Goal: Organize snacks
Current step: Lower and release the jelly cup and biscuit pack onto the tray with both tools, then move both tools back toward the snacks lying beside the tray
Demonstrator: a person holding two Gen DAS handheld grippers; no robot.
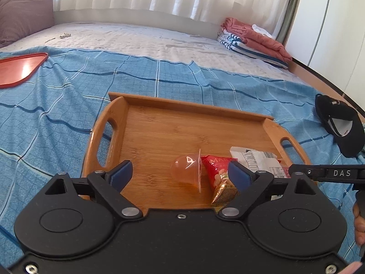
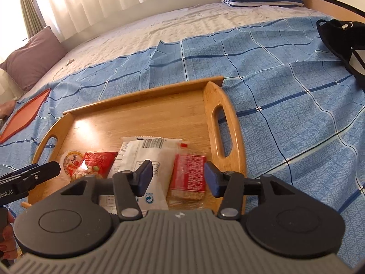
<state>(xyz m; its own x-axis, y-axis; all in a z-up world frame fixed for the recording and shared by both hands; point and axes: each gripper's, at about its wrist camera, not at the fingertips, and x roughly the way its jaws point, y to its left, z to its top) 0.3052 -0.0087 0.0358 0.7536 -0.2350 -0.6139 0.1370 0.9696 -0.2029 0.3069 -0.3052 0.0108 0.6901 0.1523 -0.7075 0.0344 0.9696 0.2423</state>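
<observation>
Snacks are lined up along the near edge of the wooden tray [image 1: 159, 114], which sits on the blue checked bedspread [image 1: 57, 105]. From the left-handle end: jelly cup [image 1: 186, 170] on its side, red peanut pack [image 1: 220, 175] just beside it, white wrapper [image 2: 146, 159] overlapping the pack's edge, then a clear-wrapped bar w/ red label [image 2: 189, 175] nearest the right-handle end. Left gripper [image 1: 180, 174] is released, blue pads wide apart w/ the jelly cup & peanut pack lying between them, nothing pinched. Right gripper [image 2: 178, 178] is also let go, pads either side of the red-label bar, not pressing on it. Reads like the set-down step: both items dropped off on the tray, hands now free. Far half of the tray is bare wood. No loose snacks show on the bedspread in either view, so can't tell if more remain. Next move prob. calls for pulling both grippers back & up w/o nudging the row, esp. the cup, which could roll.
</observation>
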